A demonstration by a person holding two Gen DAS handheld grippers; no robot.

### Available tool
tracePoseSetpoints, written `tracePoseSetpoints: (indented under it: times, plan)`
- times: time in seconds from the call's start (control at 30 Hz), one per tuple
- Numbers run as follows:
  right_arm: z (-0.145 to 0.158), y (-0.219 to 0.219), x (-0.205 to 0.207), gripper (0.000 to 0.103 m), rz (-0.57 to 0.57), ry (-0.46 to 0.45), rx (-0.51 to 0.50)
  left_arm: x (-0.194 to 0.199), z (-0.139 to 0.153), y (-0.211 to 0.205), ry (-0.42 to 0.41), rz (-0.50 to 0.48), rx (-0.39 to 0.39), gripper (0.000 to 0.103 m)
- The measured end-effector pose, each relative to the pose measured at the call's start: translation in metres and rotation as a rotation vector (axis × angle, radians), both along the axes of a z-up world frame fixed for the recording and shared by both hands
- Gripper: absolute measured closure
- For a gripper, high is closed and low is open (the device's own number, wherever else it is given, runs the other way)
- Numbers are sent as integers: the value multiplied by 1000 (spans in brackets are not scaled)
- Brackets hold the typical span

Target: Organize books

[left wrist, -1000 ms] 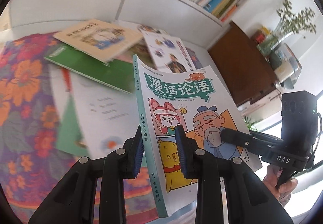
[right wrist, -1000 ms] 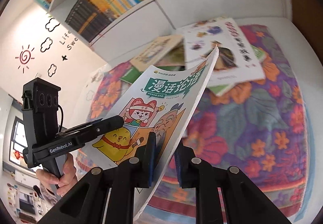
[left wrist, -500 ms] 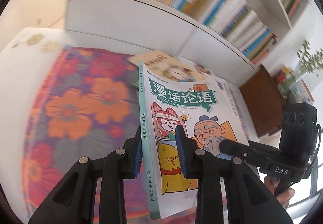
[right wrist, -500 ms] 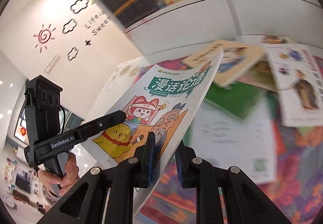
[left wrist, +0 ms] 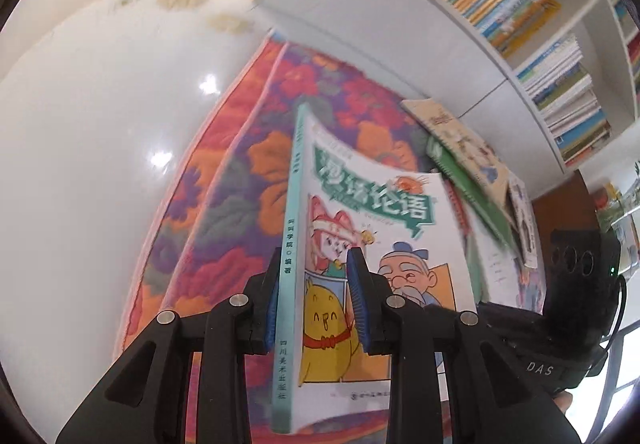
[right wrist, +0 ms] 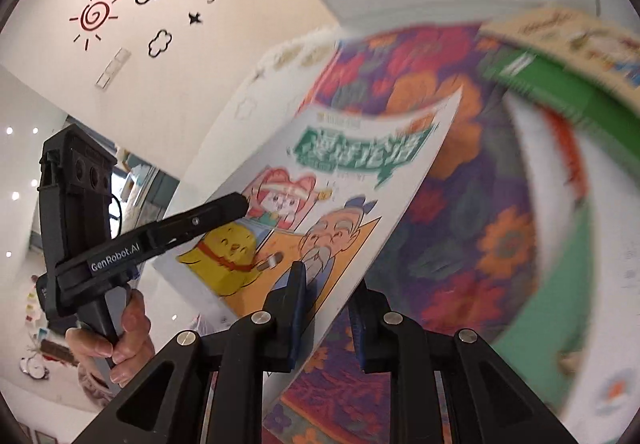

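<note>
A paperback with a cartoon cover and a teal spine point(left wrist: 384, 228) hangs in the air over the flowered cloth point(left wrist: 240, 180), held by both grippers. My left gripper point(left wrist: 316, 300) is shut on its spine edge, one blue pad on each cover. My right gripper point(right wrist: 328, 296) is shut on the opposite edge of the same book point(right wrist: 360, 180), near the bottom. The right wrist view shows my left gripper point(right wrist: 240, 206) reaching onto the cover from the left, with a hand point(right wrist: 120, 340) on its grip. The right gripper's black body point(left wrist: 576, 276) shows at the right of the left wrist view.
A loose pile with a green book point(left wrist: 464, 180) and a beige book point(left wrist: 460, 132) lies further right on the cloth. The glossy white tabletop point(left wrist: 80, 164) runs left of the cloth. White shelves packed with books point(left wrist: 520, 4) stand behind.
Both grippers have carried the book leftwards and lower, away from the book pile, over the left part of the cloth. The book has rolled more onto its edge. Both grips are unchanged.
</note>
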State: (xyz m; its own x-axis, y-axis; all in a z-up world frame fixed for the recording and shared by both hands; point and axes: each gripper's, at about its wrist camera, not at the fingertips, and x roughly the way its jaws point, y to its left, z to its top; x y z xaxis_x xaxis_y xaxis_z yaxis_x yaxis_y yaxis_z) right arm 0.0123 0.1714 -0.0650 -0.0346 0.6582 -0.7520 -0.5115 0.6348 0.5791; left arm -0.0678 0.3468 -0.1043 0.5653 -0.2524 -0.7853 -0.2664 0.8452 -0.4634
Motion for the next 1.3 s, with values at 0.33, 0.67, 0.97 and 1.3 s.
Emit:
tracePoseSetpoints:
  times: [0.33, 0.67, 0.97, 1.3]
  plan:
    - [-32, 4, 7, 83, -22, 84, -36, -5, -16, -7, 81, 10, 116, 76]
    - [-25, 14, -7, 77, -16, 70, -63, -11, -13, -7, 128, 59, 270, 67]
    - [-27, 20, -8, 66, 15, 62, -40, -12, -13, -10, 142, 73, 321, 67]
    - [-29, 27, -5, 58, 2, 119, -18, -10, -13, -7, 145, 97, 304, 67]
